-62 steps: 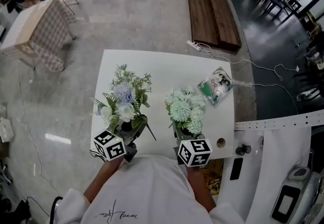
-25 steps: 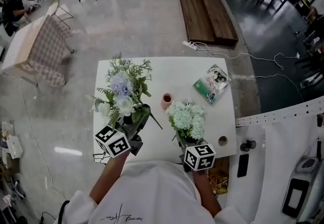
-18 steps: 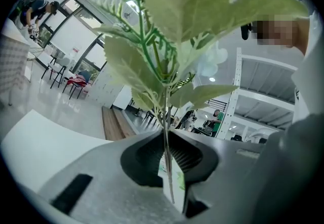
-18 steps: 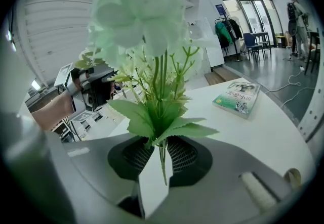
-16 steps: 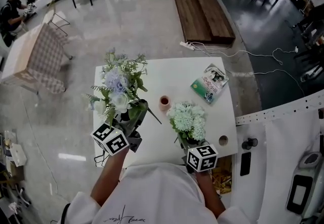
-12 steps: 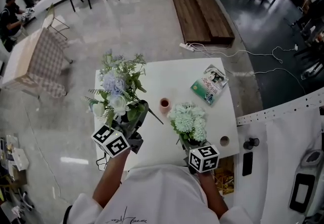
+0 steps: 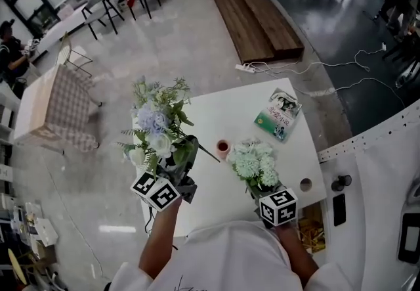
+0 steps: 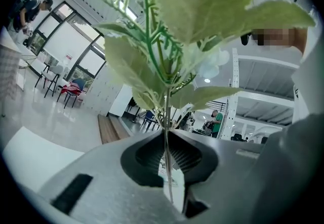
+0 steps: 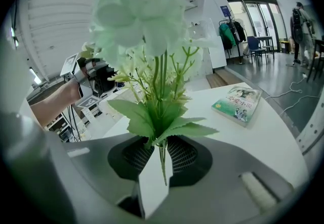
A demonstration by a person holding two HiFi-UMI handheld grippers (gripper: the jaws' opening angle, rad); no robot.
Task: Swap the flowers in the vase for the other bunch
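The left gripper [image 8: 166, 165] has just squeezed a bit tighter on the stem of the blue and white bunch [image 7: 156, 127]. The right gripper [image 9: 161, 161] is pinching the pale green bunch [image 7: 254, 161]. The little vase [image 7: 223, 148] stands on the white table [image 7: 210, 102] between them.

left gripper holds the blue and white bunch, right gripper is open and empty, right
No: the right gripper is not open and empty. Its fingers are shut on the stems of the pale green bunch, as the right gripper view shows. The left gripper, its fingers just closed further, holds the blue and white bunch.
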